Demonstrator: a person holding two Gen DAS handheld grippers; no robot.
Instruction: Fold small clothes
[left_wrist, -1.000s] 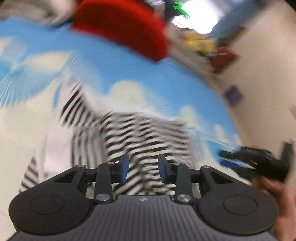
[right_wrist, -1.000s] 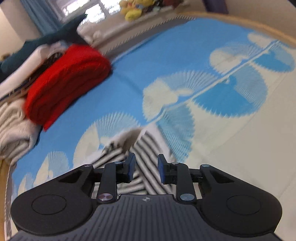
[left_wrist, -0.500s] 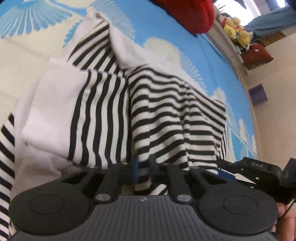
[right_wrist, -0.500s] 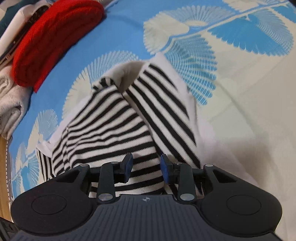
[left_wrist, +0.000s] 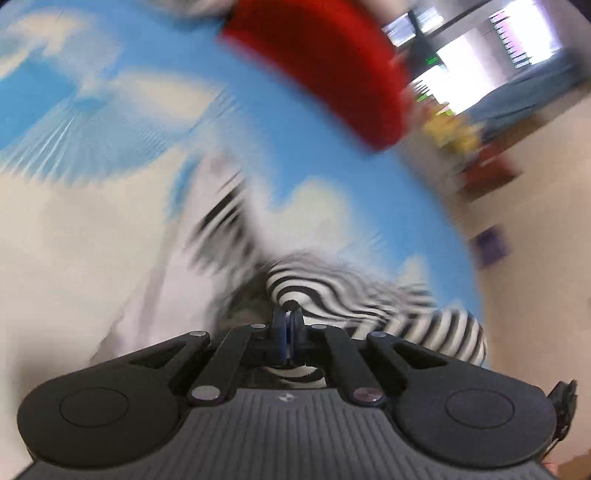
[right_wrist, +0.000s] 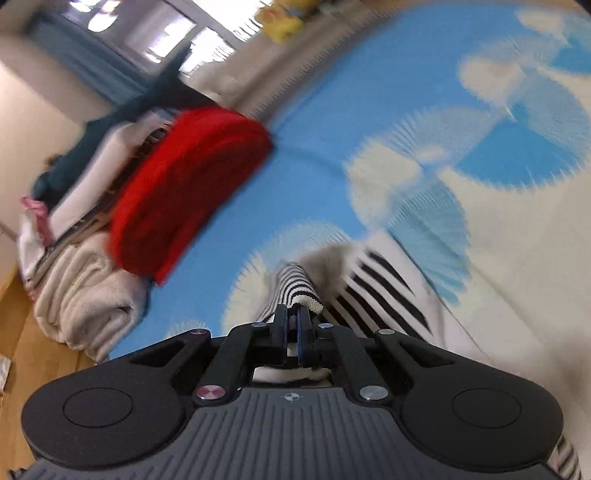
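Observation:
A small black-and-white striped garment (left_wrist: 354, 291) lies on a blue and cream patterned bedspread (left_wrist: 110, 122). My left gripper (left_wrist: 289, 317) is shut on a bunched fold of the striped garment and lifts it. My right gripper (right_wrist: 294, 314) is shut on another edge of the same striped garment (right_wrist: 295, 284), which rises from the bed to the jaws. More of its stripes (right_wrist: 384, 291) lie flat to the right. Both views are motion-blurred.
A folded red knit (right_wrist: 184, 184) sits on the bedspread (right_wrist: 424, 122) beyond the garment, also in the left wrist view (left_wrist: 325, 62). Beside it is a stack of folded white towels and clothes (right_wrist: 77, 277). Yellow plush toys (right_wrist: 284, 18) sit at the far edge.
Both grippers closed on the striped garment and lifted it off the bed. Both cameras have tilted up, and the red knit has come back into view.

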